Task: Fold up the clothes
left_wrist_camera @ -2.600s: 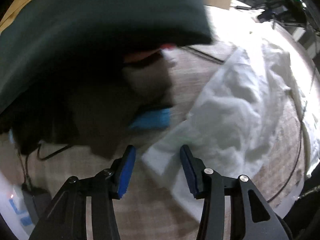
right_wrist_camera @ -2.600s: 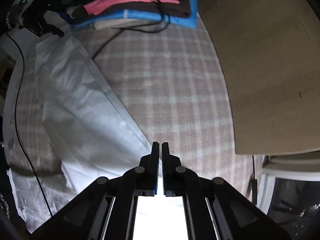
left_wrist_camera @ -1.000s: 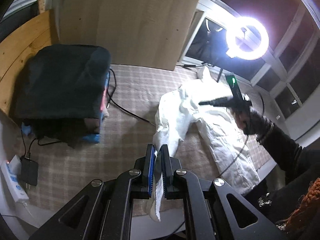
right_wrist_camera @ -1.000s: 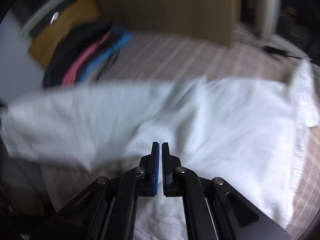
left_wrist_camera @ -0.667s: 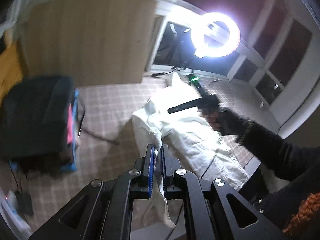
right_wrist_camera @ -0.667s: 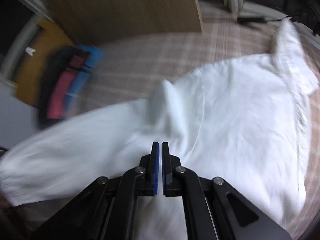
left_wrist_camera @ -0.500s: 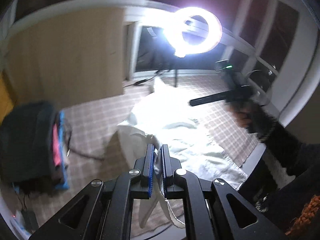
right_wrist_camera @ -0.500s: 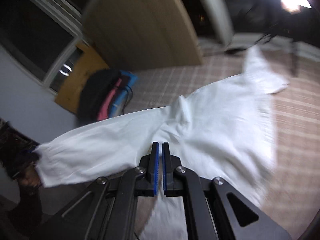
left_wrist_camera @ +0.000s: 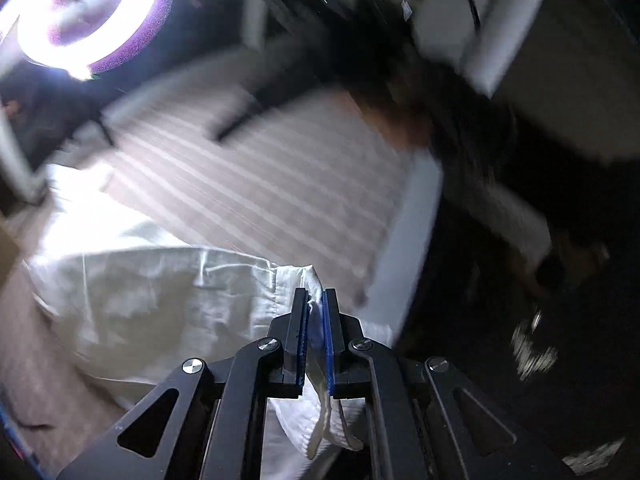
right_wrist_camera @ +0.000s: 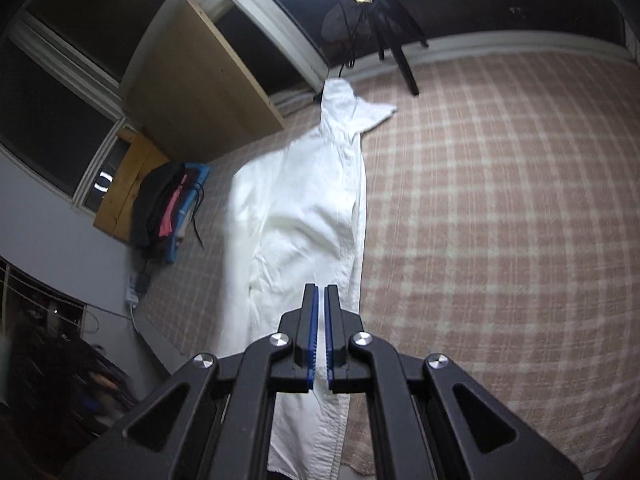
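A white shirt point(right_wrist_camera: 312, 216) lies lengthwise on the pink checked cover point(right_wrist_camera: 500, 220), collar at the far end. My right gripper point(right_wrist_camera: 321, 300) hovers well above its near hem, shut, with nothing showing between the blue pads. In the left wrist view, my left gripper point(left_wrist_camera: 315, 304) is shut on a bunched edge of the white shirt point(left_wrist_camera: 140, 292), which spreads out to the left, and a fold of cloth hangs below the jaws. This view is heavily blurred.
A stack of dark, pink and blue clothes point(right_wrist_camera: 164, 208) sits at the left by a wooden board point(right_wrist_camera: 192, 88). A ring light point(left_wrist_camera: 88, 16) on tripod legs point(right_wrist_camera: 400, 52) stands beyond the collar. A person's dark sleeve point(left_wrist_camera: 500, 152) blurs across the right.
The left gripper has swung right, carrying the pinched shirt cloth across. The sleeve that stretched out to the left now lies in over the body. The right gripper has risen higher.
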The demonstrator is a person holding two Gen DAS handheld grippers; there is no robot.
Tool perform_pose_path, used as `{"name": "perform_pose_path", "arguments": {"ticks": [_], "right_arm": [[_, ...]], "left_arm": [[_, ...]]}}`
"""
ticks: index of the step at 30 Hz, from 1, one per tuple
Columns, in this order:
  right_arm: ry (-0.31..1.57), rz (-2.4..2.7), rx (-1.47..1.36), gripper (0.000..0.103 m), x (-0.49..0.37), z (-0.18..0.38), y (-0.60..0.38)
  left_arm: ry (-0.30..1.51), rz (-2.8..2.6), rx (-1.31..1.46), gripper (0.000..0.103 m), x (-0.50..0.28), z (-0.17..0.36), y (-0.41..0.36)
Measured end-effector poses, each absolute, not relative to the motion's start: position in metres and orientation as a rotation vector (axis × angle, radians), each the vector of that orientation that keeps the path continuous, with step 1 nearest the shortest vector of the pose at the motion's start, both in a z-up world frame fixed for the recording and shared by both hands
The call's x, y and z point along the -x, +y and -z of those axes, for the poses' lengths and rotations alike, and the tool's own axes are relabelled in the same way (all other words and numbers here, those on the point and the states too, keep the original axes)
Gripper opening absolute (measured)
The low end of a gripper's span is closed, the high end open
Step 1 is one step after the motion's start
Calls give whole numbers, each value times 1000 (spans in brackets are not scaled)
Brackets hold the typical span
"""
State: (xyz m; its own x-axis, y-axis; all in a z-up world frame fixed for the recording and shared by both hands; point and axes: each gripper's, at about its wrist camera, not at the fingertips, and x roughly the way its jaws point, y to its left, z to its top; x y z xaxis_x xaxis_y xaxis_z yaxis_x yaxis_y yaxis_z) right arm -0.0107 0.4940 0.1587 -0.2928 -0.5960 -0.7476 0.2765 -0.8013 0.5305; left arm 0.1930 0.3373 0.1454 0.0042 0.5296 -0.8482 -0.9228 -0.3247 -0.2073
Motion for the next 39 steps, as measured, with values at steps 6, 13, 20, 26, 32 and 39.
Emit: {"name": "perform_pose_path", "arguments": {"ticks": [6, 13, 20, 26, 32, 39], "right_arm": [[-214, 2010, -1396, 5, 34, -143, 438], [-24, 1939, -1394, 13, 90, -120, 355], [19, 1917, -1362, 20, 59, -118, 321], [296, 1991, -1335, 34, 19, -105, 262], [646, 2056, -1393, 41, 7, -65, 219], [469, 2008, -1539, 7, 30, -66, 242]], "left_arm": [[486, -1543, 1271, 14, -187, -93, 334], [257, -1717, 1361, 23, -176, -123, 244], [185, -2038, 1406, 33, -76, -114, 148], [80, -2047, 1435, 31, 1, -74, 132], [-92, -1989, 1367, 31, 14, -69, 110], [-44, -1919, 1317, 31, 15, -59, 131]]}}
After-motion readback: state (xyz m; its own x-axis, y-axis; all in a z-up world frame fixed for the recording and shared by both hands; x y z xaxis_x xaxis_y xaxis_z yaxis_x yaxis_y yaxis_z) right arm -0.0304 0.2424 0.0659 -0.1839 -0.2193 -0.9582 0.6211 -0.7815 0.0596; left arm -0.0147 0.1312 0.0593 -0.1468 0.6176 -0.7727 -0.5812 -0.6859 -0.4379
